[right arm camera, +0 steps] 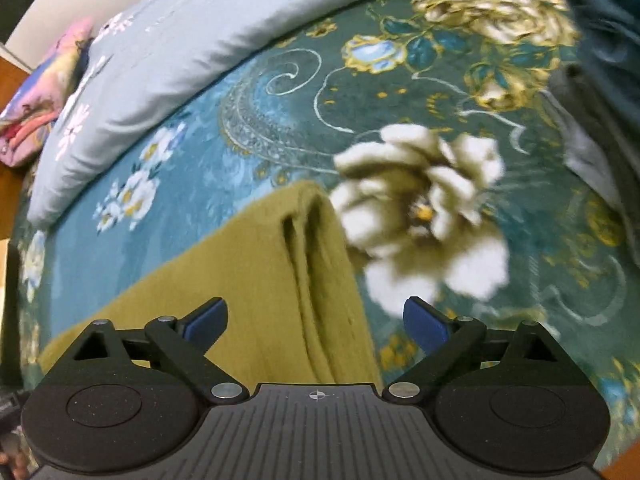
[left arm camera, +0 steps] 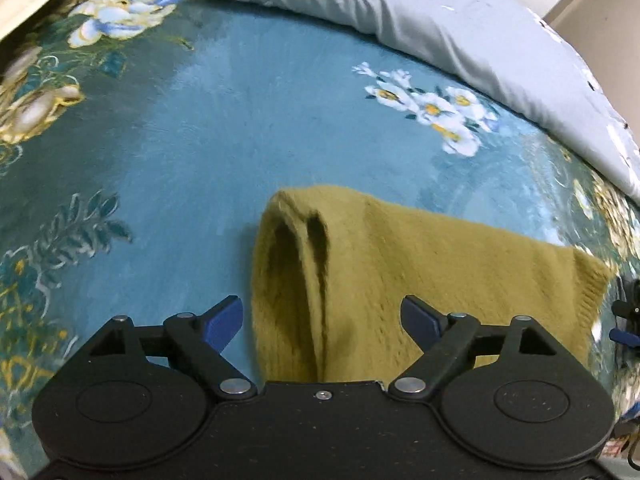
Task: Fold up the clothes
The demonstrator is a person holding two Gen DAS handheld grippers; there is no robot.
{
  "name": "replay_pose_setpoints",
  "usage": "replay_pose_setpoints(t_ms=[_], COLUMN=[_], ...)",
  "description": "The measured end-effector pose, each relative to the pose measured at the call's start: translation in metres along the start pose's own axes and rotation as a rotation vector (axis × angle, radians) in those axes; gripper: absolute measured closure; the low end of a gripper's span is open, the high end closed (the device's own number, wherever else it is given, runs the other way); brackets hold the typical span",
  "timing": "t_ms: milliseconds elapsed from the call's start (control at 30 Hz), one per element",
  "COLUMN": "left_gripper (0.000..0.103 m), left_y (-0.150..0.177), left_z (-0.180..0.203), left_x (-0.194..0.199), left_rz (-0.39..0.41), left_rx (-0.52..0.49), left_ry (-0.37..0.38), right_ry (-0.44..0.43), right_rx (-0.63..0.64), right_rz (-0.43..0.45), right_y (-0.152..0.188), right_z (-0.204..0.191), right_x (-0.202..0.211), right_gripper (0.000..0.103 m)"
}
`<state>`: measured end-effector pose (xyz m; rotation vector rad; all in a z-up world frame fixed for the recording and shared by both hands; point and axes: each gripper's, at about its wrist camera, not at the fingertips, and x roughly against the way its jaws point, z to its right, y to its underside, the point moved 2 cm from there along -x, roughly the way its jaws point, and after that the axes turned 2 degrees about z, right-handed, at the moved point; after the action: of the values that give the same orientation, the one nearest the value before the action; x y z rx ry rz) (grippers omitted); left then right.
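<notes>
In the left wrist view the left hand-held gripper (left arm camera: 322, 320) stands wide, its blue pads apart and gripping nothing. The olive knit garment (left arm camera: 420, 272) fills the lower centre and lower right of the frame, lying on the teal flowered blanket (left arm camera: 180, 140) of the bed. Its rolled left edge runs up between the spread fingers, with dark creases where layers overlap. A pale grey quilt (left arm camera: 440, 20) crosses the upper right. At the far right edge a sliver of the other gripper shows beside the garment's ribbed corner.

In the right wrist view the right hand-held gripper (right arm camera: 316, 320) is likewise wide and empty. The garment (right arm camera: 240, 264) sits in the lower centre and lower left, its doubled right edge rising between the fingers — two or three layers stacked there, by the look of the creases. A large white flower print (right arm camera: 420, 216) lies just right of it, and the quilt (right arm camera: 160, 60) sweeps across the upper left.

The likely trouble is a partial pinch: if either gripper closes on only the top layer, the fold could peel open when lifted. The fuzzy knit may also drag on the plush blanket — skewing the edges — and uneven lifting between the two sides would leave the next fold crooked.
</notes>
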<state>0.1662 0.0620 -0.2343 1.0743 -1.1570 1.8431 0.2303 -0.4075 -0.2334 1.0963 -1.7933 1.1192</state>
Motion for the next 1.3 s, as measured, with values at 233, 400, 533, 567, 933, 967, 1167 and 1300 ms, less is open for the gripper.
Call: replay_pose_setpoints(t_ms=[233,400,533,567,933,967,1167,1300], left_gripper=[0.019,0.02,0.021,0.024,0.081,0.081,0.081,0.081], left_y=[-0.021,-0.025,-0.023,-0.023,-0.028,-0.03,-0.061,-0.107], left_z=[-0.018,-0.021,-0.022,-0.022,-0.013,-0.011,-0.003,0.009], left_x=[-0.033,-0.049,-0.054,-0.053,-0.043,-0.041,-0.033,-0.043], left_rz=[0.01,-0.03,-0.029,-0.028,-0.013,-0.002,0.073,0.106], left_rx=[0.149,0.199,0.229,0.236,0.263,0.265,0.243,0.165], left_ry=[0.024,0.043,0.04,0.044,0.081,0.083,0.118,0.127], right_ry=[-0.032,-0.051,-0.069,-0.084,-0.088,-0.095,-0.15,-0.177], right_rx=[0.001,0.013,0.049,0.037,0.055,0.053,0.064,0.099], right_rz=[-0.044,-0.089,-0.104,-0.117,-0.126,-0.115,-0.043,0.01], right_y=[-0.03,-0.038,-0.041,-0.043,-0.049,-0.05,-0.076,-0.11], right_z=[-0.002,0.0,-0.001,0.0,-0.018,-0.018,-0.031,-0.05], right_x=[-0.049,-0.065,-0.065,-0.065,-0.062,-0.06,-0.048,-0.055], right_gripper=[0.009,0.018,0.044,0.048,0.081,0.082,0.083,0.083])
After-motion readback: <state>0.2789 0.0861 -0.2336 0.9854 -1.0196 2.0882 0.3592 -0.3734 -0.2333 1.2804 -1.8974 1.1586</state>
